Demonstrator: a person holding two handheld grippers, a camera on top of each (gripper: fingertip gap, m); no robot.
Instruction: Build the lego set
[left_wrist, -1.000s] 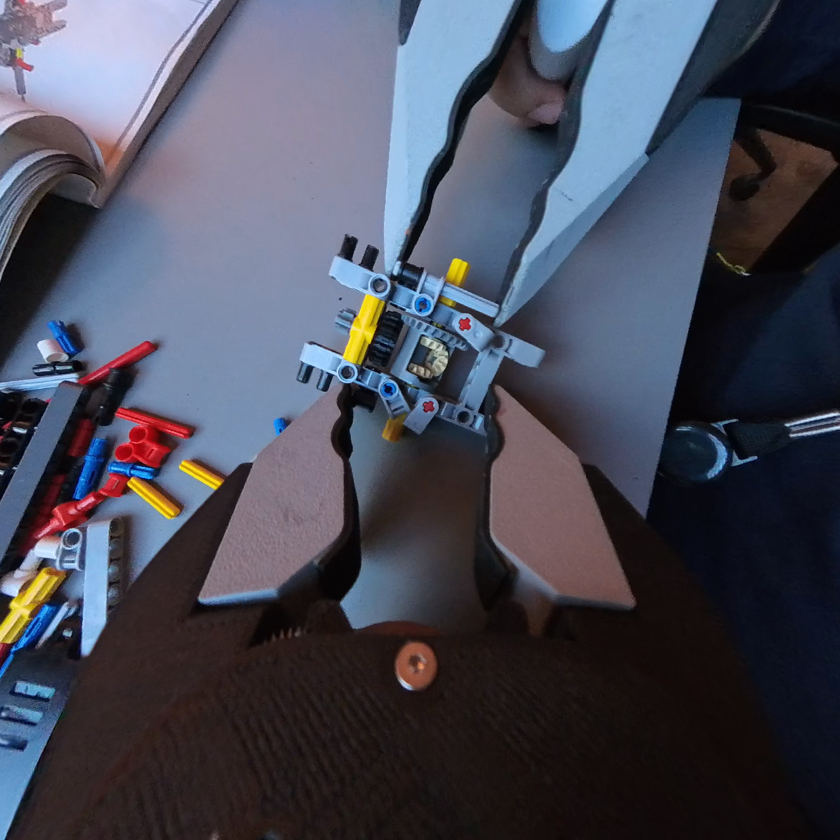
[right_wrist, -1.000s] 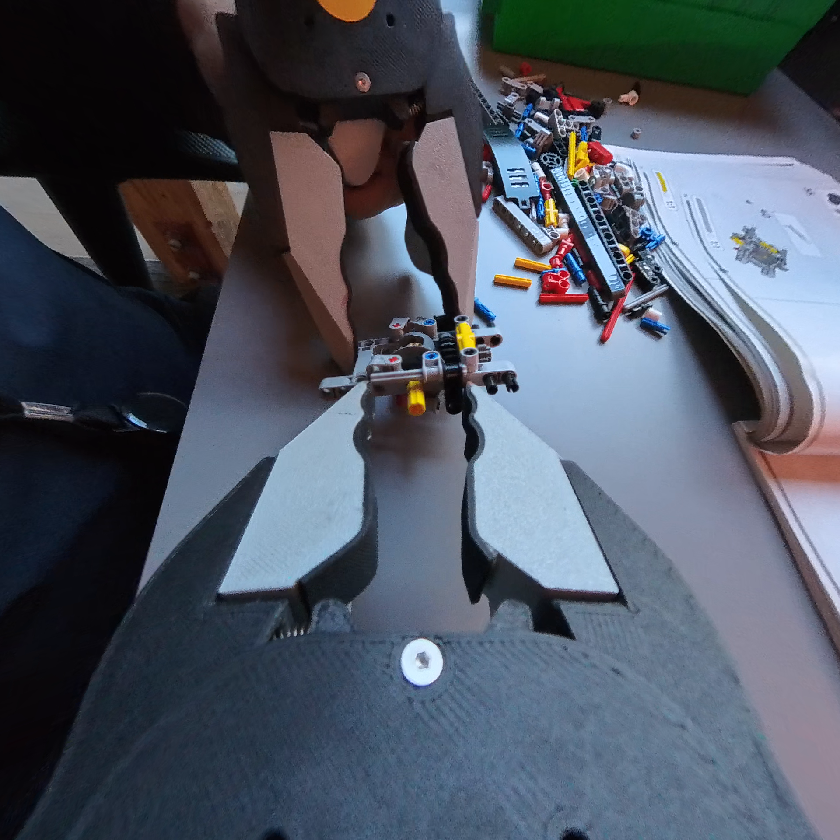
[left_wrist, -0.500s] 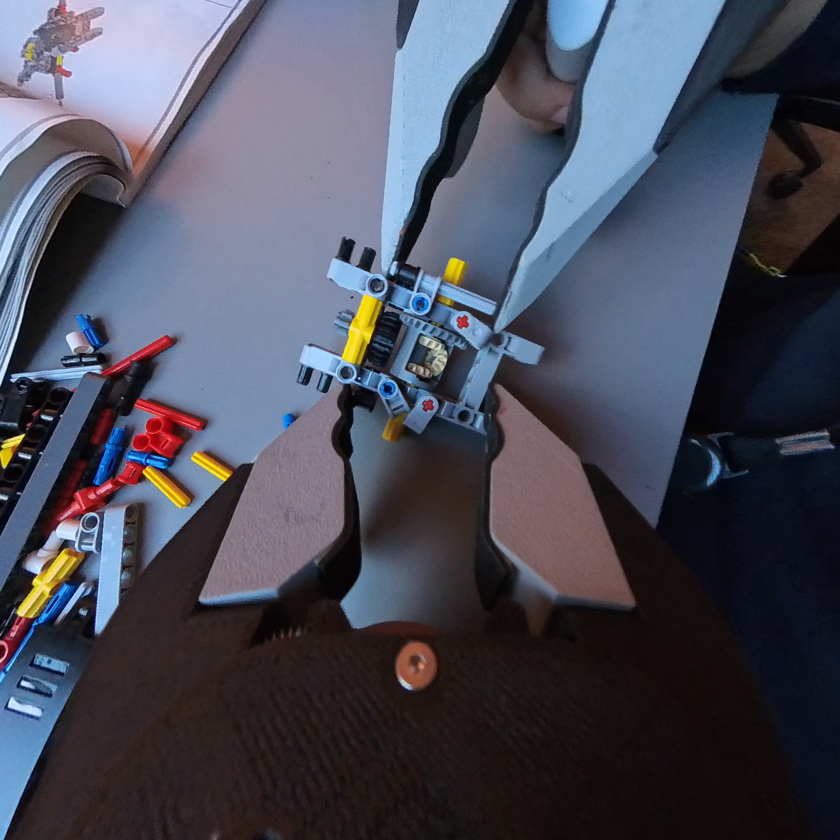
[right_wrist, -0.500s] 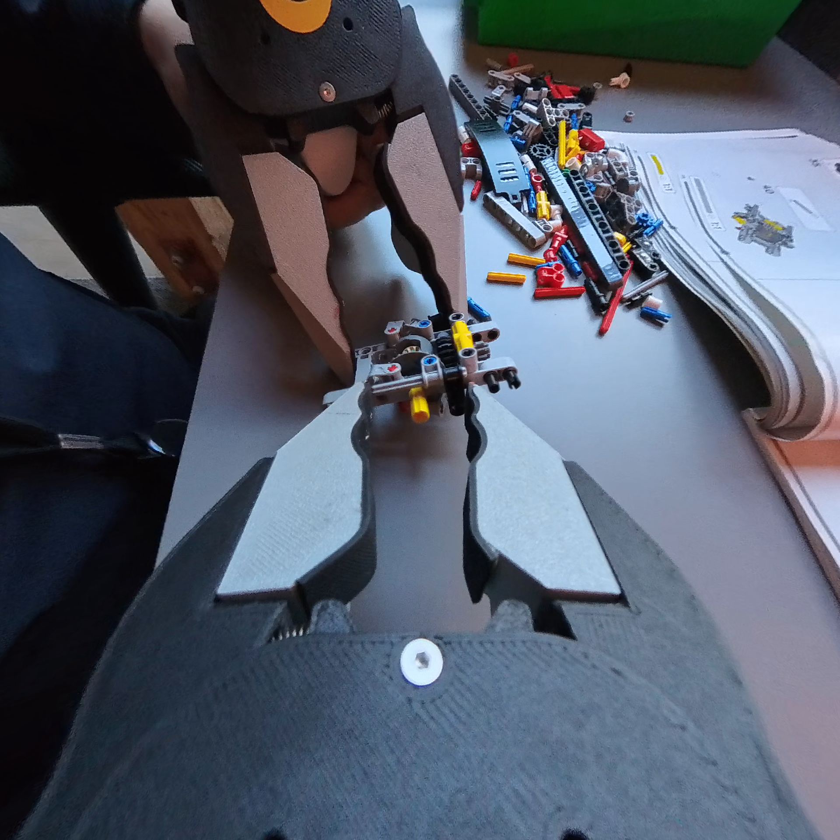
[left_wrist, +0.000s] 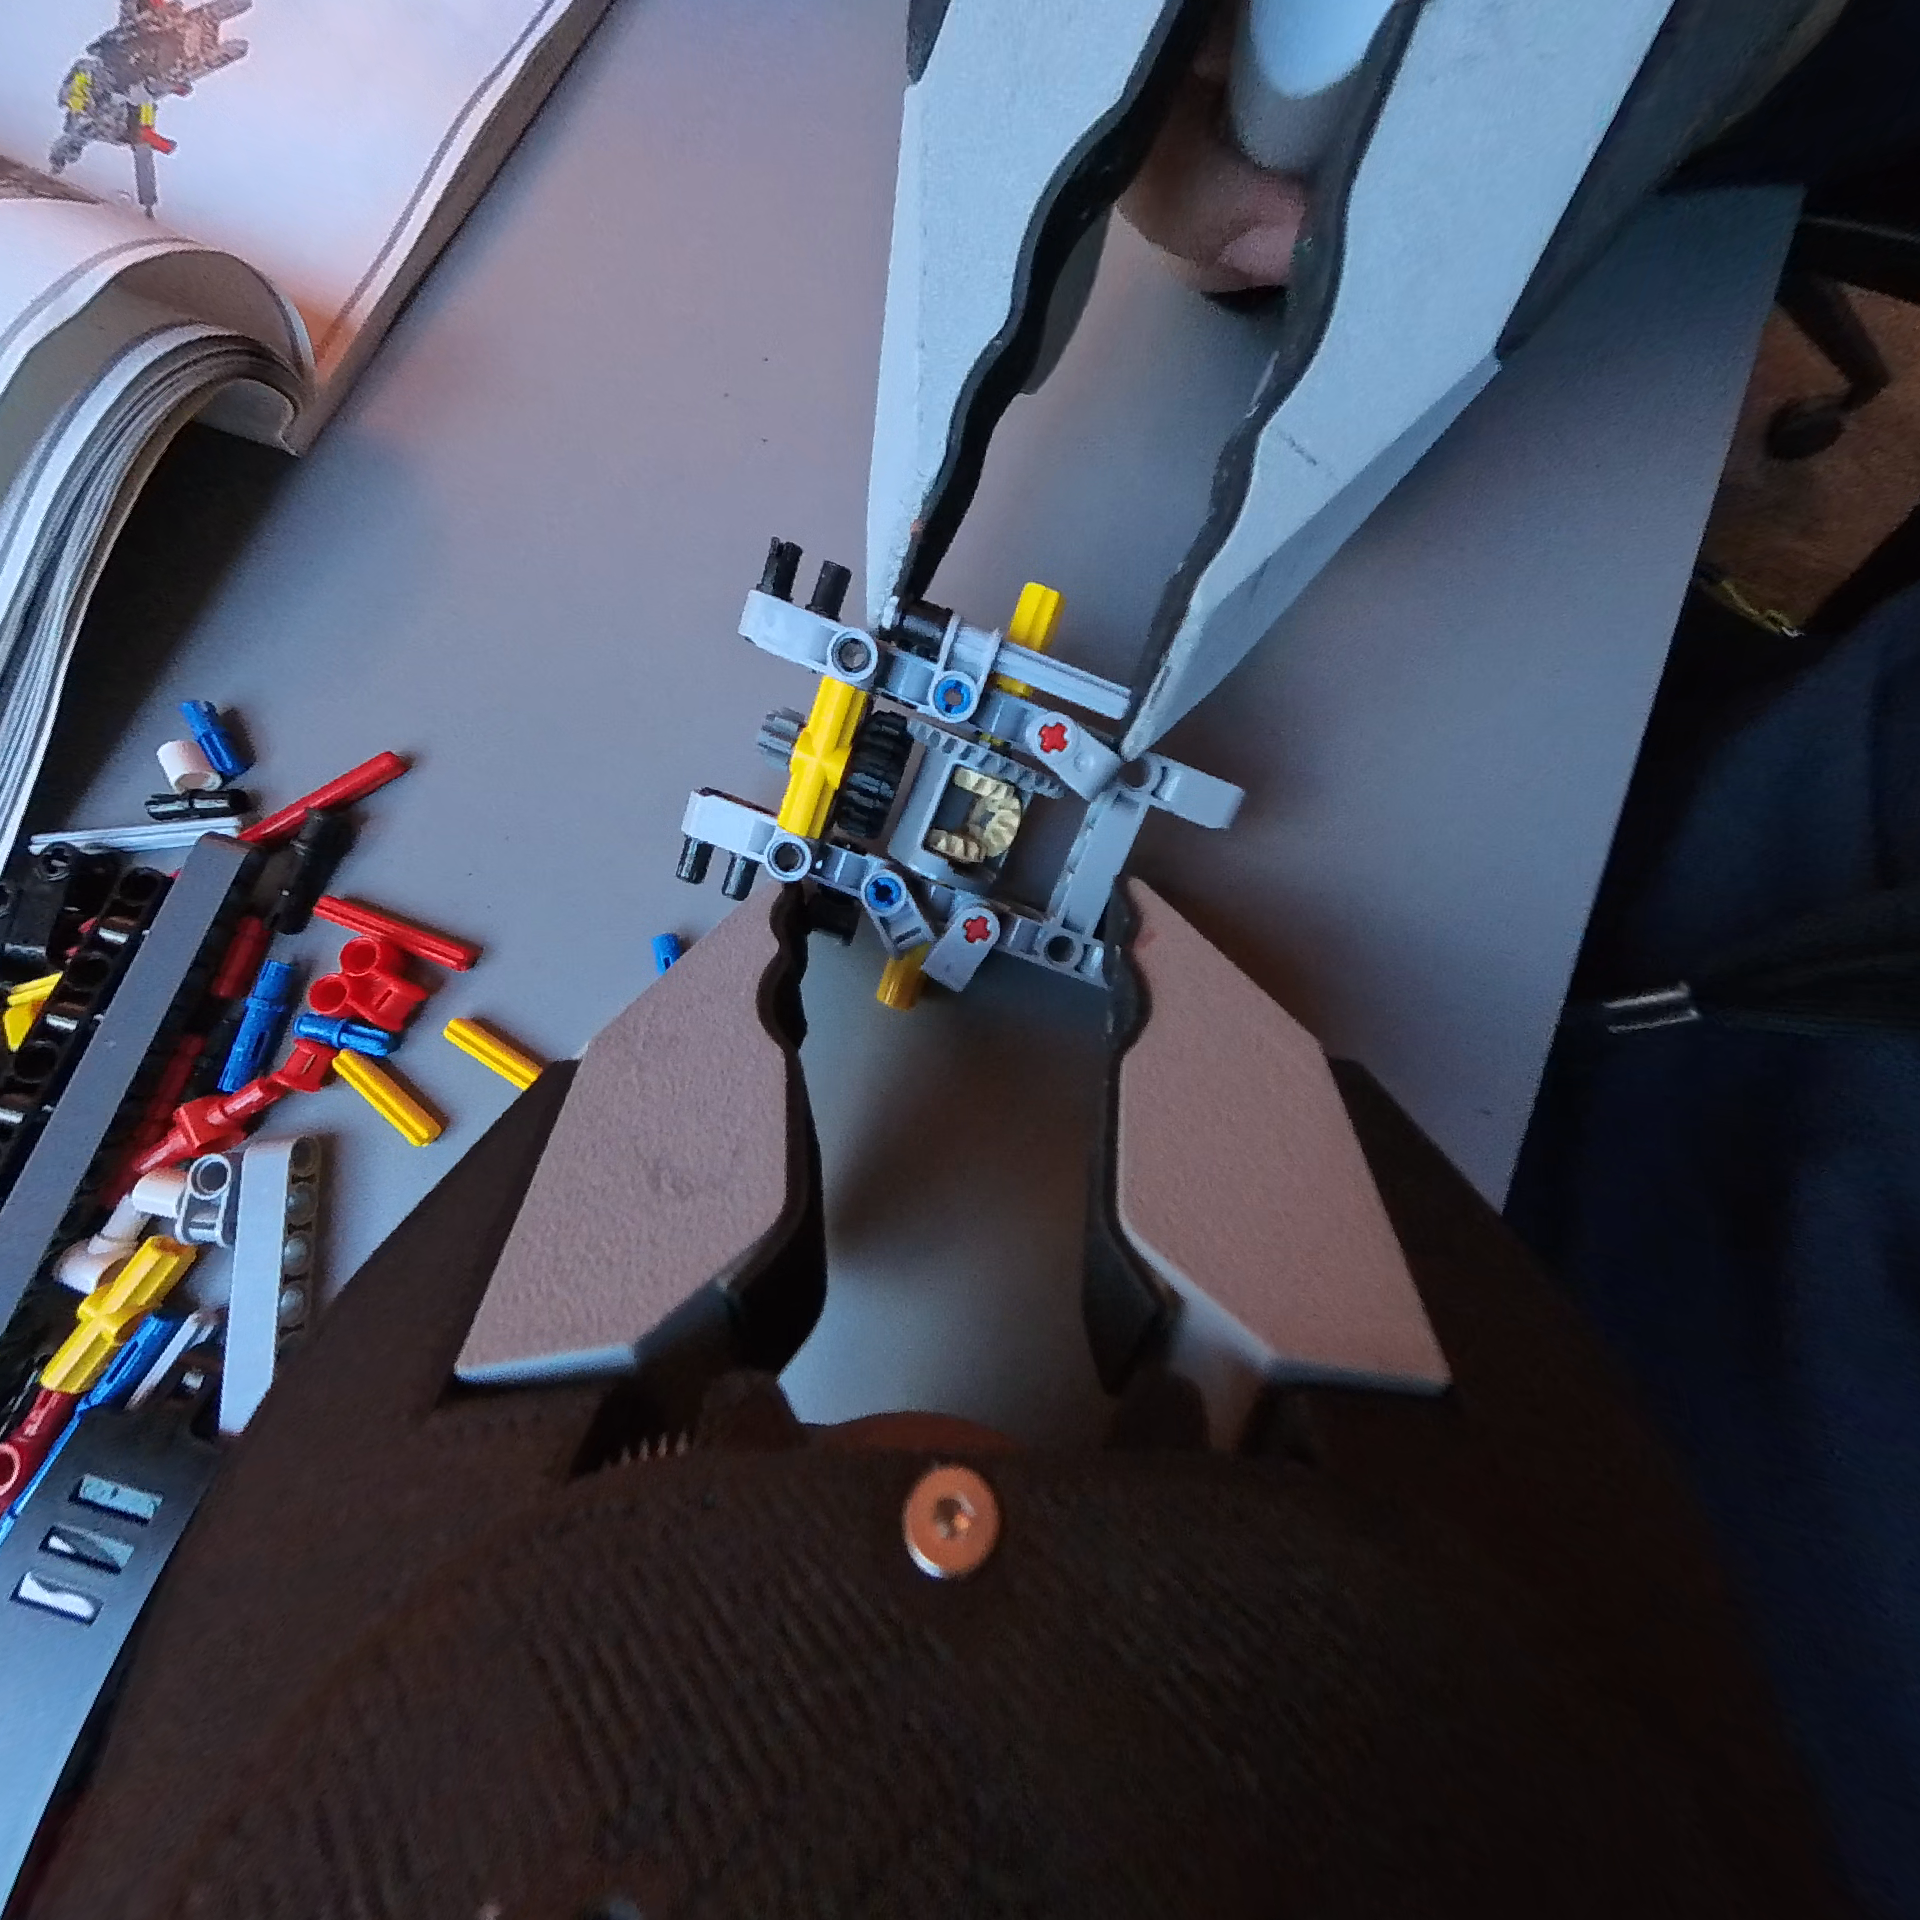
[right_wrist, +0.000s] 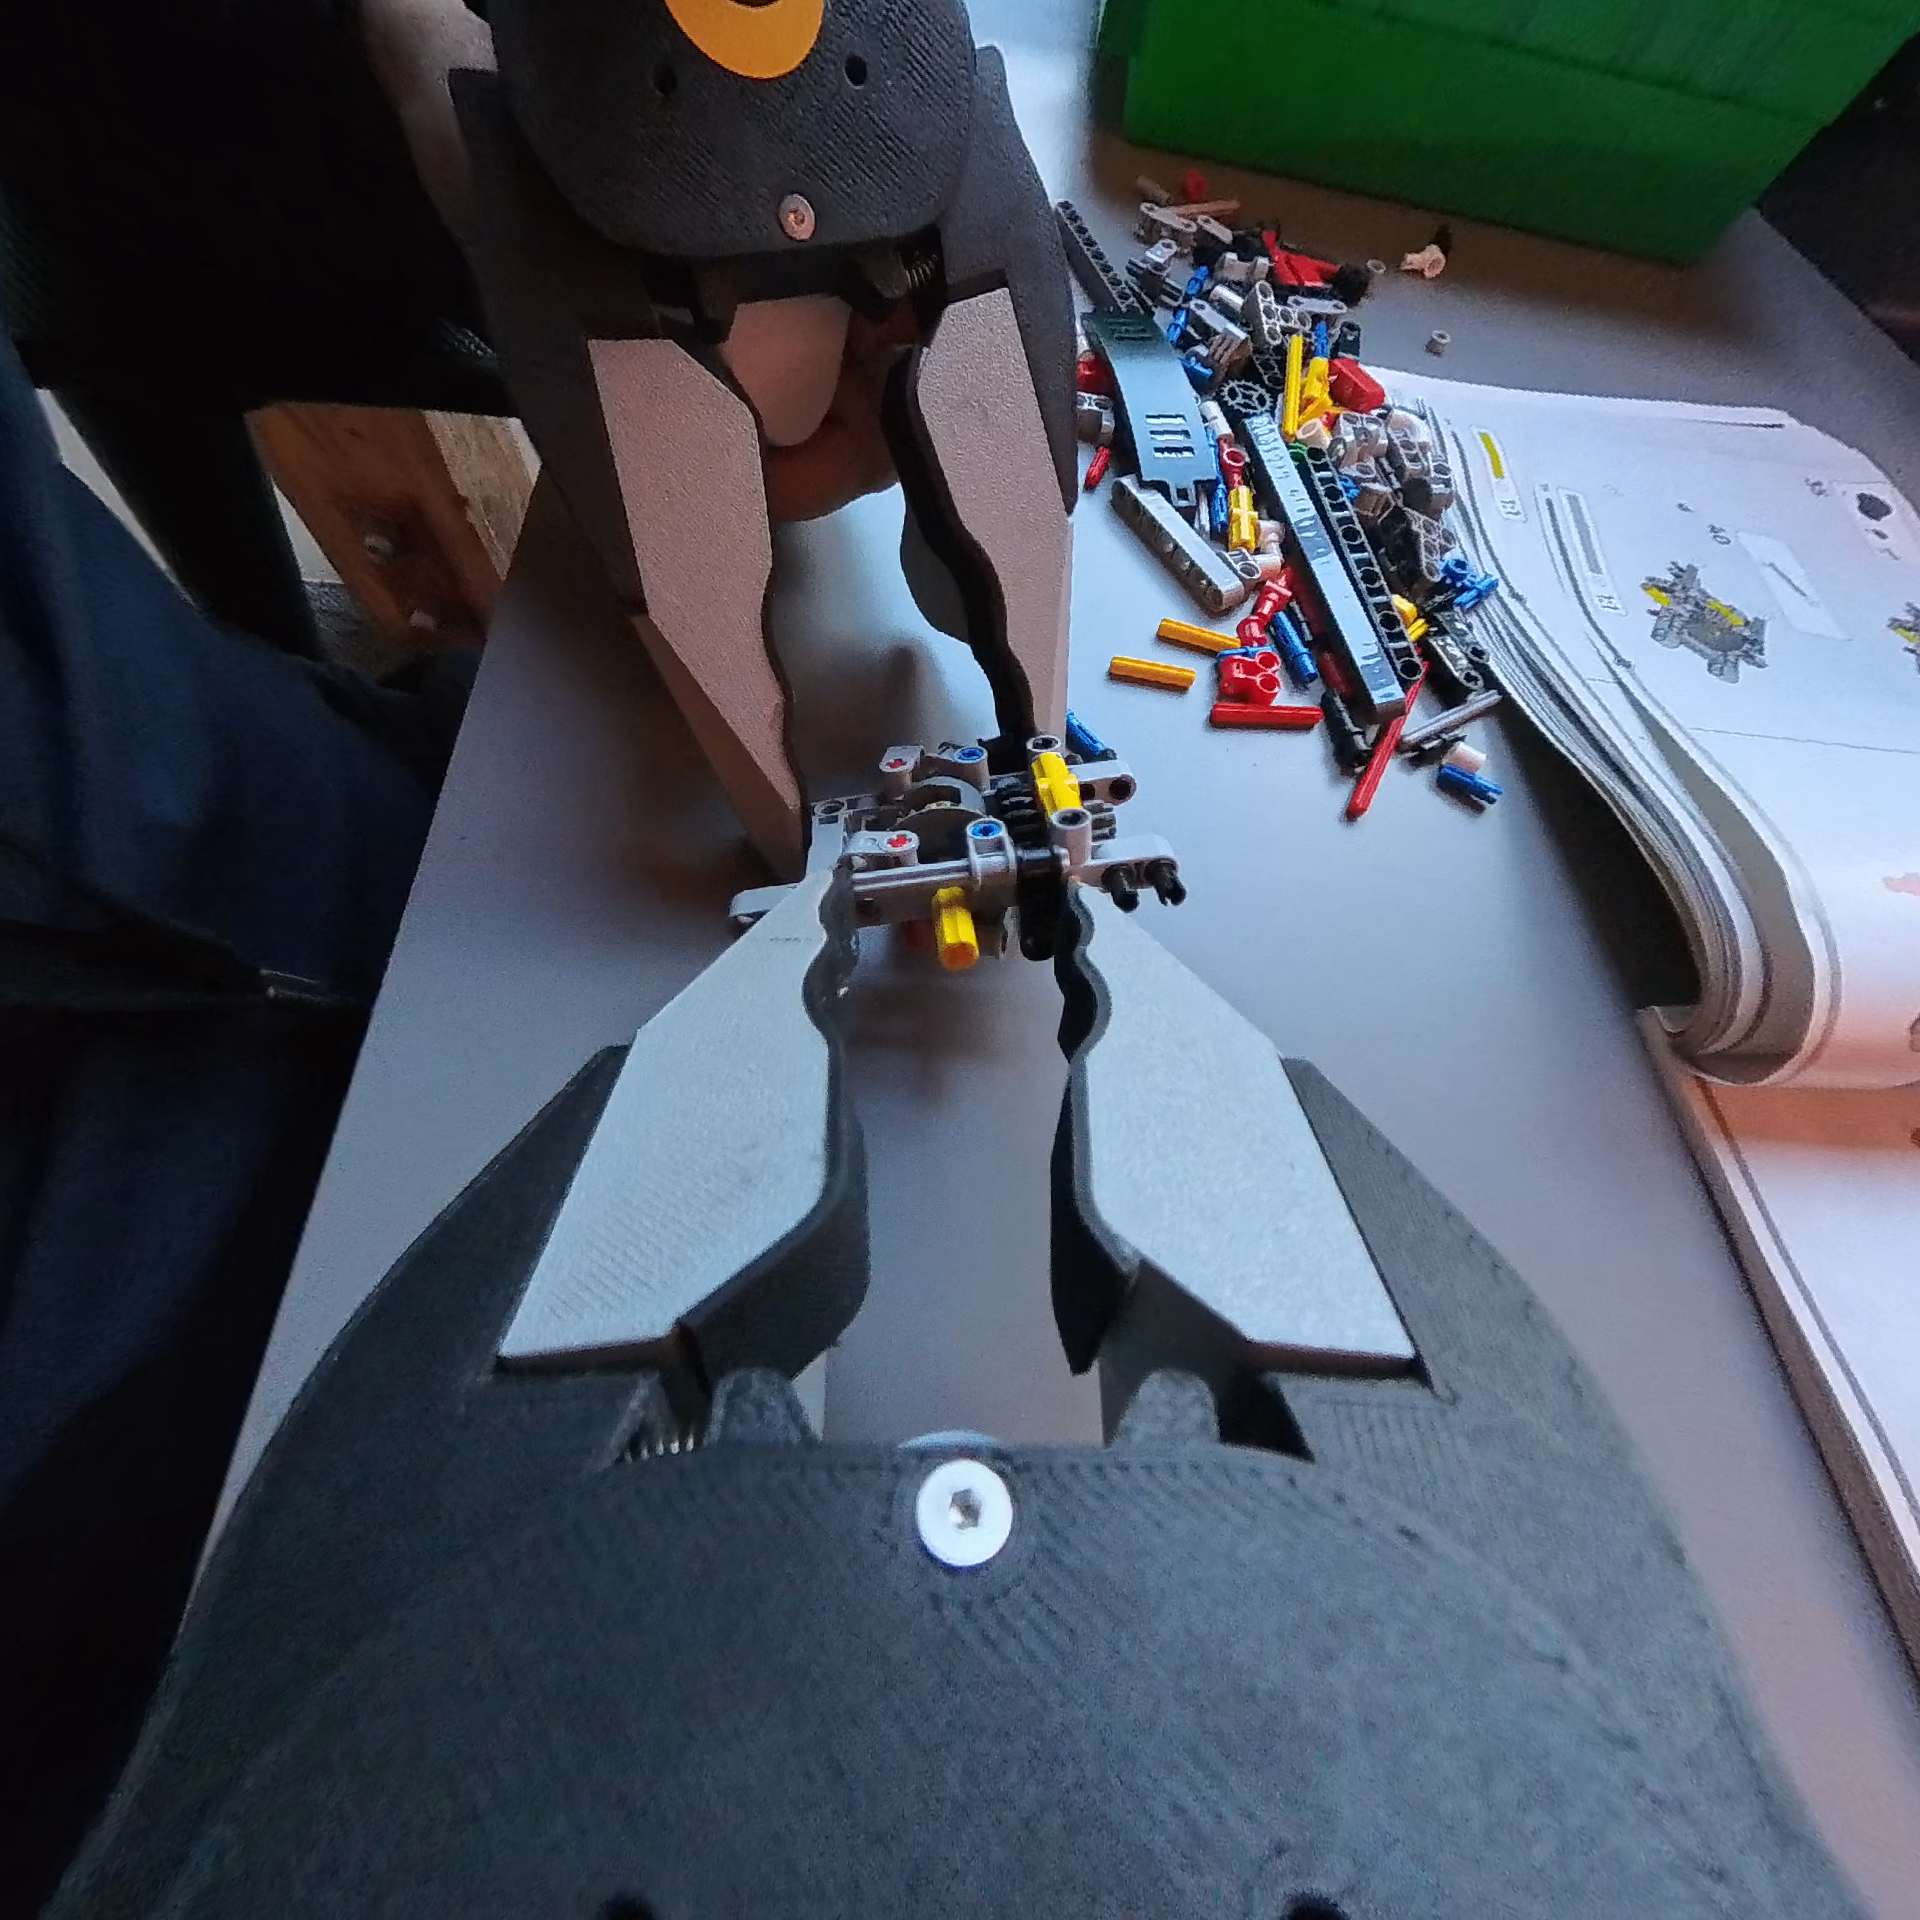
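Both grippers' fingers clamped on grey gear assembly (left_wrist: 940, 790), flat on table (left_wrist: 582, 468); black pins toward parts pile (left_wrist: 208, 1039).

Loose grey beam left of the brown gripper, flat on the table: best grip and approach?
Judgement only: pinch the grey beam across its narrow width near the middle, coming from above. It lies flat, its long sides partly clear; yellow and blue parts crowd its lower end, and a white connector touches its top.
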